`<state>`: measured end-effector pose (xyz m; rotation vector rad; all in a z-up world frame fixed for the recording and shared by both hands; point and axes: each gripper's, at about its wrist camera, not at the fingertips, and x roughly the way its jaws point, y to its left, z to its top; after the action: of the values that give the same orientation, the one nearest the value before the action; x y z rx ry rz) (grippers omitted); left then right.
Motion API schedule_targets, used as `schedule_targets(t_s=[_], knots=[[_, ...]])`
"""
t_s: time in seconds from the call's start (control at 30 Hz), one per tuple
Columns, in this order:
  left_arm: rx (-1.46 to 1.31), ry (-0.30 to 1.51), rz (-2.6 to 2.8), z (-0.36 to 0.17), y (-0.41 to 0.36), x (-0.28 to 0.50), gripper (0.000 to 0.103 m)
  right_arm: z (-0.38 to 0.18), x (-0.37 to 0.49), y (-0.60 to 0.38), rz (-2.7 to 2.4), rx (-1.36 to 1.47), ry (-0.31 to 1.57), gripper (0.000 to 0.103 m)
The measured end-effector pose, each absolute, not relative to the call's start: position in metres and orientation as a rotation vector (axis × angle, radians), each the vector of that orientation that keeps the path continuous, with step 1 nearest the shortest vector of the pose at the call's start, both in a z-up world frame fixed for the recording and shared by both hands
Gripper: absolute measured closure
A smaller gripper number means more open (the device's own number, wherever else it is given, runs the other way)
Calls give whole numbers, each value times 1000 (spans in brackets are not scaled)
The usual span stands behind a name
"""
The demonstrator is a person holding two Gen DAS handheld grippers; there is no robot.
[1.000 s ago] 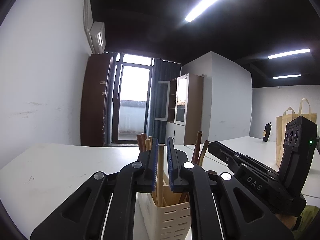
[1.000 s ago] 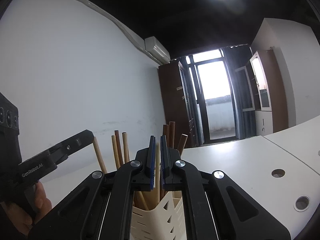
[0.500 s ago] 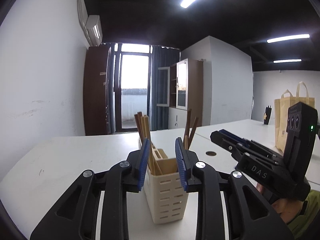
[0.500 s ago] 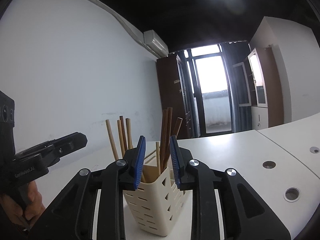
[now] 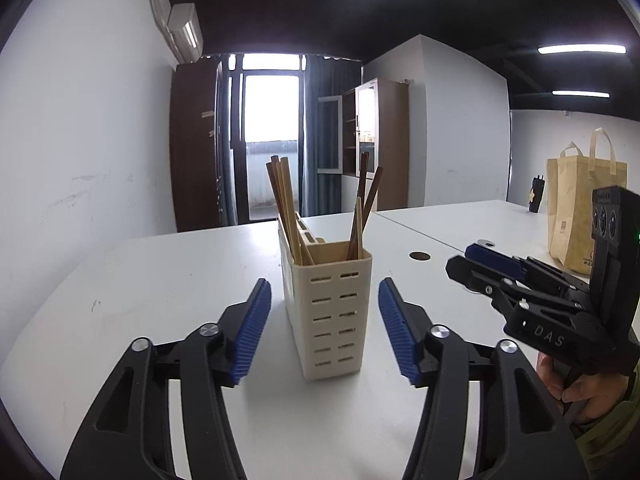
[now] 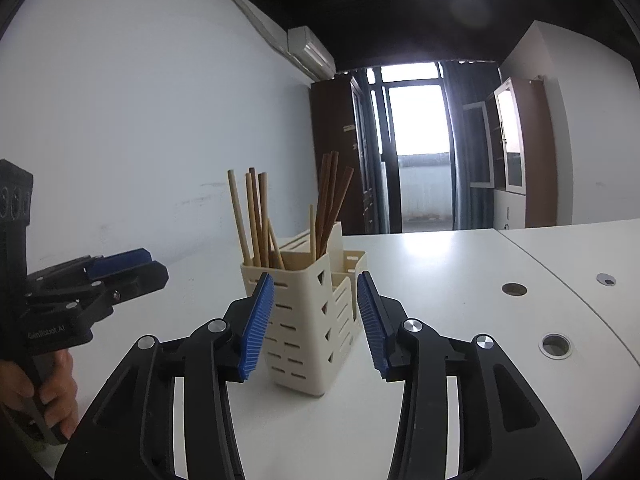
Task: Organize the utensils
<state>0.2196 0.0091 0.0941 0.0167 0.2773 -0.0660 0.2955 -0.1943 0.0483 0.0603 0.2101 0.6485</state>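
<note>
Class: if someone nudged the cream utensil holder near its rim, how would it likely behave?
The holder is tall on a narrow base, so a high push would probably tip it. Its slotted plastic walls look thin and light; on the smooth table it might slide instead. The chopsticks lean loosely and would likely shift or rattle.

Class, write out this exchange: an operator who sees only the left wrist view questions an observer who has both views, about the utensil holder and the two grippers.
Operator: Is the right gripper carrying anything?
Observer: No. The right gripper has its fingers opening with nothing pinched, and the utensil holder stands free of them.
Operator: What is on the holder wall I cannot see?
Observer: That wall has triangular cutouts.
Operator: What holds my gripper?
Observer: A hand is wrapped around the handle of the left gripper.
</note>
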Motion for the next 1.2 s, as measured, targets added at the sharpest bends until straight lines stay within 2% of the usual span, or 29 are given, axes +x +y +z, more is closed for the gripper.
schedule_targets(t_s=[0.37, 0.8, 1.03, 1.2], knots=[[-2, 334, -44, 69, 5, 200, 33, 30, 265, -198, 677, 4, 277, 46], [-47, 377, -6, 47, 17, 174, 18, 18, 245, -198, 708, -21, 312, 37], [-51, 369, 13, 40, 20, 159, 6, 12, 234, -200, 725, -33, 309, 26], [-25, 361, 21, 37, 15, 154, 6, 11, 232, -199, 732, -34, 308, 15]])
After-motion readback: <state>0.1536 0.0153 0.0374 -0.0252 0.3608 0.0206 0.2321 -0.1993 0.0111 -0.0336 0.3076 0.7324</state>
